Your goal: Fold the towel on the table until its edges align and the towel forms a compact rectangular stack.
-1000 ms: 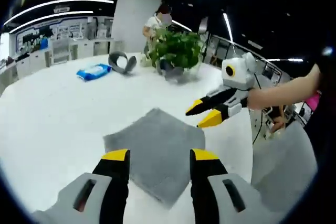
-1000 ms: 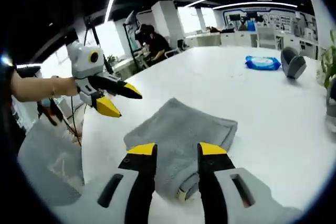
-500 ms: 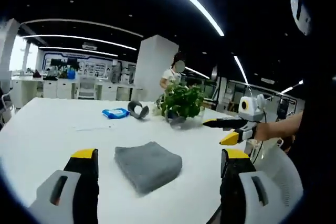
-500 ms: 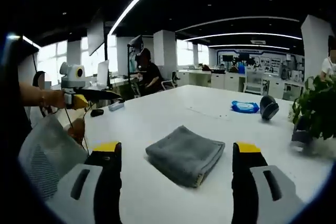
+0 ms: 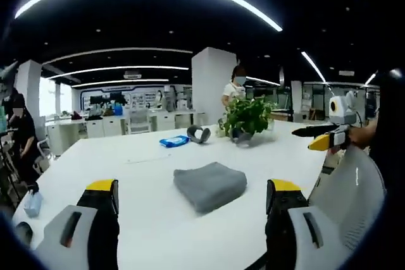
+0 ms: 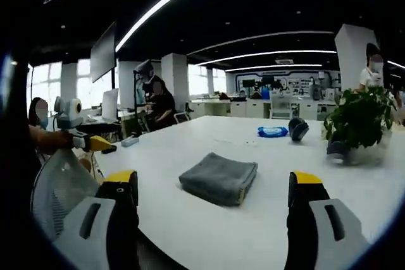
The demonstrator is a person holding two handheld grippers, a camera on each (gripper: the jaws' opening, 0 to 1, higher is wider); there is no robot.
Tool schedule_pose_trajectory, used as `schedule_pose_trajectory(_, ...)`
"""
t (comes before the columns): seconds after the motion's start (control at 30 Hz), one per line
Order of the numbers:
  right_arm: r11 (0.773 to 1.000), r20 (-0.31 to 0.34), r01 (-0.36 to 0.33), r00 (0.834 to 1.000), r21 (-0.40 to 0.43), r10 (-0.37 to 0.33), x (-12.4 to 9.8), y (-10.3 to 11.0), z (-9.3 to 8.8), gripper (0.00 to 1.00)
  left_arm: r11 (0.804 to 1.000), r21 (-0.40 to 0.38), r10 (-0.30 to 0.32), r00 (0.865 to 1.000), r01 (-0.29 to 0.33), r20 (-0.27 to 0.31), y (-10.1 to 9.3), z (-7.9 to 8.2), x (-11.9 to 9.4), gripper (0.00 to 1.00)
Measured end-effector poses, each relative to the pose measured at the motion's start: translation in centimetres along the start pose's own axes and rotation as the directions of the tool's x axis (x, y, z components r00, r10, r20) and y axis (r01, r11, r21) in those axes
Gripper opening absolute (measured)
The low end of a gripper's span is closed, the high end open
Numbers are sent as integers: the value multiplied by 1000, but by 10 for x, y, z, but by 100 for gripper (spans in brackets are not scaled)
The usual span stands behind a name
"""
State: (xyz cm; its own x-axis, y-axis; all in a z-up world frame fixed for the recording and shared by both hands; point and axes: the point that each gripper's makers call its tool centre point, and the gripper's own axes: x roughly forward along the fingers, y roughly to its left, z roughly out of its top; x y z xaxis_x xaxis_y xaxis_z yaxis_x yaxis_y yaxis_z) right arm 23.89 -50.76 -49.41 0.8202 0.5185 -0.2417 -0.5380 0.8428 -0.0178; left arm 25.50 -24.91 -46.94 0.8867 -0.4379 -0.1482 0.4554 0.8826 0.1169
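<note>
Towel [image 5: 209,185]: one grey towel lies folded into a compact, thick rectangle on the white counter [image 5: 126,175], near its middle and somewhat toward the near edge where the person stands. From the left hand-held gripper [image 5: 190,219], whose yellow-tipped jaws stand wide apart with nothing between them, the towel lies straight ahead and a little to the right, well apart from the tips. Its long axis seems to run slantwise across that view, one corner turned toward the camera. In the right gripper view the towel [image 6: 219,177] sits ahead and slightly left of centre, its thick edge facing the right hand-held gripper [image 6: 215,203], which is likewise spread wide and empty. Neither hand-held gripper looks clearly nearer; both hang back off the near edge of the counter, the towel roughly between their lines of sight. Judged from its tidy shape, the fold appears done, so any coming move would be only a small correction. By count: one towel, two hand-held grippers, one potted plant [image 5: 247,117] toward the far right side of the counter, one blue packet [image 5: 172,141] and one dark curved object [image 5: 200,134] near the far edge.
</note>
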Motion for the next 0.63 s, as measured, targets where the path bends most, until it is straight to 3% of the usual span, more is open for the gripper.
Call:
schedule_pose_trajectory(0.1, 995, 16, 29, 999, -94, -28, 2, -4, 3, 98, 1000, 26, -1, 1000, 1, -2, 6, -8, 4, 99)
schedule_pose_trajectory(0.13, 995, 17, 30, 999, -97, -29, 3, -4, 3, 98, 1000, -31, -5, 998, 3, -64, 6, -17, 2, 99)
schedule_pose_trajectory(0.23, 995, 3, 39, 999, -96, -39, 2, -7, -2, 97, 999, -18, -39, 999, 39, -20, -1, -12, 3, 99)
schedule_pose_trajectory(0.33, 991, -23, 62, 998, -115, -65, 2, -12, -7, 96, 997, 34, -62, 996, 65, -60, -6, -19, 5, 99)
schedule_pose_trajectory(0.47, 985, -39, 72, 996, -155, -79, 1, -12, -9, 96, 997, -30, -73, 995, 72, -63, -4, -25, 6, 99)
schedule_pose_trajectory(0.57, 983, -47, 74, 995, -169, -83, 1, -12, -11, 96, 995, -82, -66, 983, 52, -169, 0, -48, 5, 99)
schedule_pose_trajectory(0.63, 981, -60, 80, 994, -177, -92, 0, -15, -15, 96, 994, -74, -95, 980, 83, -173, -6, -49, 7, 99)
